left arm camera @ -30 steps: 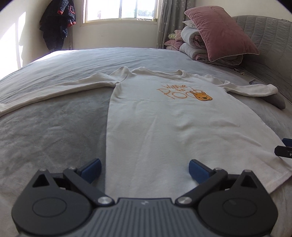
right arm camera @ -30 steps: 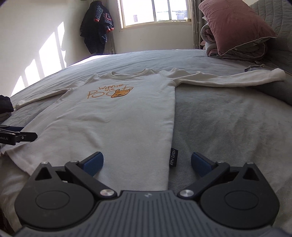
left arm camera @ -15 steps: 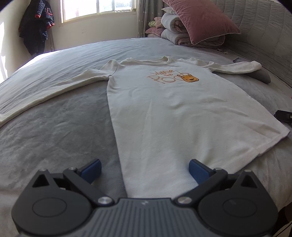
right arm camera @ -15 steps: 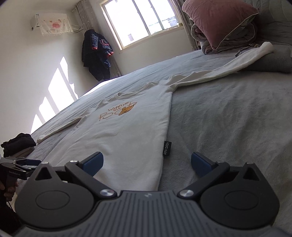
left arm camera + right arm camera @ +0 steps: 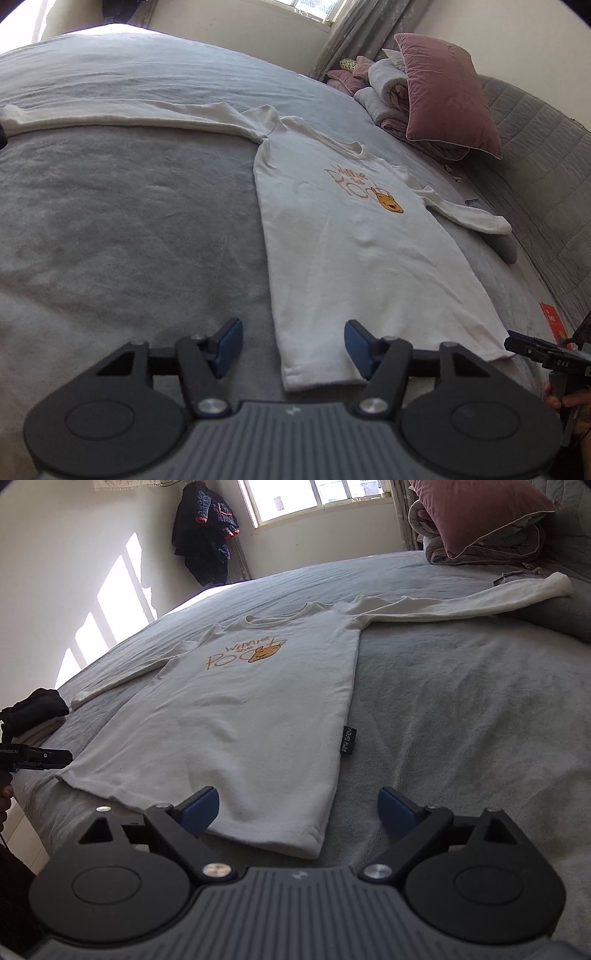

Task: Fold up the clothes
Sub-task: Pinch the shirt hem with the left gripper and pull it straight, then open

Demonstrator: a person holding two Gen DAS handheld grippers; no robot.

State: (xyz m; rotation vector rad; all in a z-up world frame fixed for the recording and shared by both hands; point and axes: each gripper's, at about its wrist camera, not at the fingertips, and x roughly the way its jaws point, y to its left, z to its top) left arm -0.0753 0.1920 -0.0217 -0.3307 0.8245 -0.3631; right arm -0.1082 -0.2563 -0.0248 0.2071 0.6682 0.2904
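Shirt: a cream long-sleeved knit shirt with an orange bear print point(image 5: 343, 236) was seen spread flat, print upward, on the grey plush bedspread point(image 5: 129, 221), both sleeves stretched out sideways and no fold visible in it.
Stage: such a flat lie was judged to fit either a shirt spread ready for folding or one opened out again; the pictures could not settle which.
Long axis: the body was seen to run from the hem, nearest both cameras, away to the collar near the stack of folded quilts topped by a dusty-pink velvet pillow point(image 5: 443, 96).
Left sleeve: the long cream sleeve point(image 5: 122, 116) was laid across the bedspread, well away from the hem.
Right sleeve: the other cream sleeve point(image 5: 461, 602) was stretched toward the grey quilted headboard point(image 5: 546, 155).
Left gripper: the black two-finger gripper with blue pads point(image 5: 293, 345) was held just before the hem's left corner, its fingers spread wide and empty, the corner lying between them.
Right gripper: the matching black gripper point(image 5: 299, 808) was held at the hem's right corner, fingers likewise spread and gripping nothing.
Nearness: each gripper was judged nearest its own hem corner, neither nearer overall.
Side label: a small black woven tag point(image 5: 348, 740) was sewn on the right side seam.
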